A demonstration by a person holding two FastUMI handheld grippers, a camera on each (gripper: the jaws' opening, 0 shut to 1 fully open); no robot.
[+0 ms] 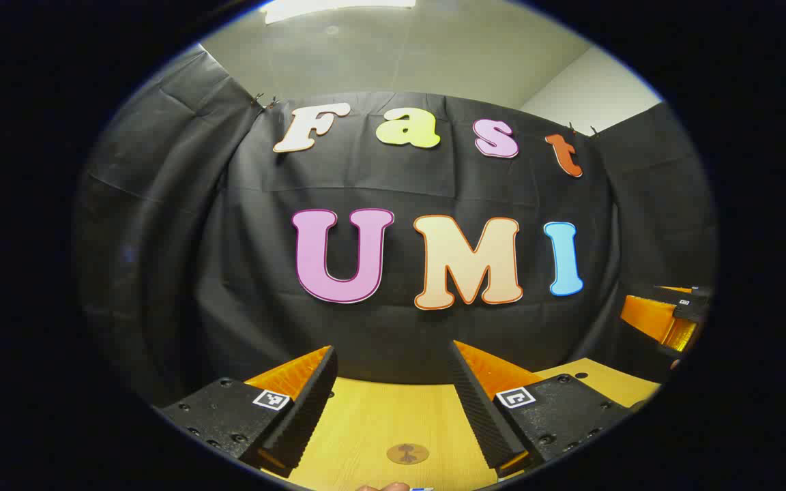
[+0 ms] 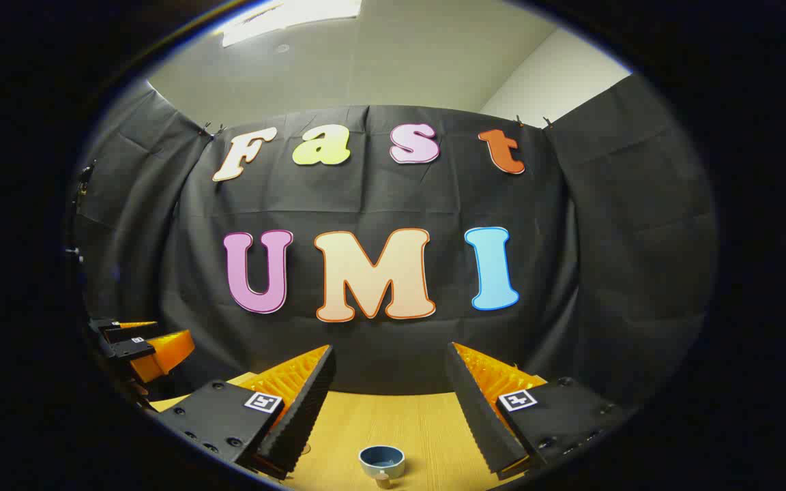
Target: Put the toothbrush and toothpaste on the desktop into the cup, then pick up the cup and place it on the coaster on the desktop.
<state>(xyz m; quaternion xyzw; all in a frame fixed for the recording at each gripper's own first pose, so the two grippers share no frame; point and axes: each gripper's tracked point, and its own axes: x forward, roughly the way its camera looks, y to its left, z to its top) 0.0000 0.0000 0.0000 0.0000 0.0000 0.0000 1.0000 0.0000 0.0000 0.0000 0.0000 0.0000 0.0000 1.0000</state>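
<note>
Both tongs hanging wide open above the counter [image 2: 427,423], wood lying bare between left tongs [image 1: 393,402] apart from the flat coaster [image 1: 407,453], the cup [image 2: 381,462] standing between right tongs [image 2: 389,409], black cloth wall [image 2: 379,341] closing off the counter's far edge.

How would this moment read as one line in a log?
left gripper: open, above coaster | right gripper: open, above cup | table: nothing grasped
</note>
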